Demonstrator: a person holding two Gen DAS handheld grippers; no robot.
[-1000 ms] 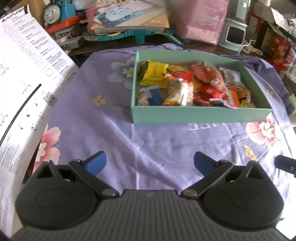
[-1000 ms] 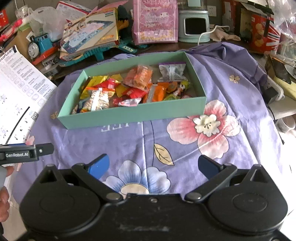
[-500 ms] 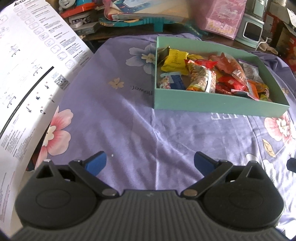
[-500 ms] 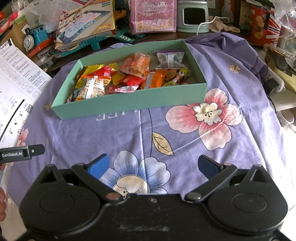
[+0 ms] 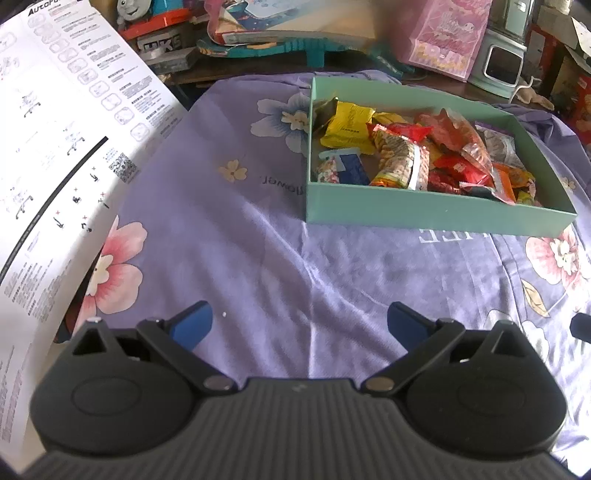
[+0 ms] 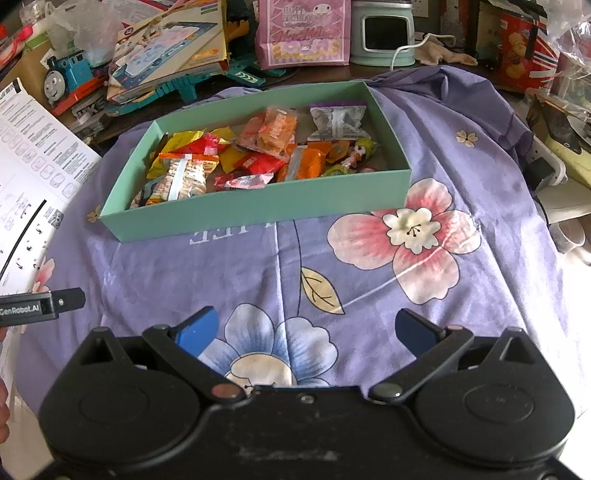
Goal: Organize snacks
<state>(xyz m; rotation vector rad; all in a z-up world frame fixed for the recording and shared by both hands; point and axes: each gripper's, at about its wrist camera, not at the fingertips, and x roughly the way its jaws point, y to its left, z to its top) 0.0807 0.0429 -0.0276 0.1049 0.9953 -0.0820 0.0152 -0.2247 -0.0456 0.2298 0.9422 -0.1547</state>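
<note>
A shallow green box (image 5: 424, 216) (image 6: 258, 212) sits on the purple flowered cloth and holds several snack packets, among them a yellow one (image 5: 349, 125), an orange one (image 6: 271, 129) and a grey-white one (image 6: 338, 120). My left gripper (image 5: 299, 321) is open and empty, low over the cloth, with the box ahead to the right. My right gripper (image 6: 304, 330) is open and empty over the cloth, with the box ahead. The left gripper's tip (image 6: 55, 306) shows at the left edge of the right wrist view.
A large white printed sheet (image 5: 55, 158) (image 6: 26, 177) hangs over the cloth's left side. Behind the box stand a toy train (image 6: 68, 75), stacked boxes (image 6: 170, 55), a pink bag (image 6: 304, 33) and a pale green appliance (image 6: 384, 33). Clutter lines the right edge (image 6: 554, 122).
The left gripper has swung left and drawn back, so the box now lies to its right. The right gripper has drifted slightly closer. Both stay open and empty.
</note>
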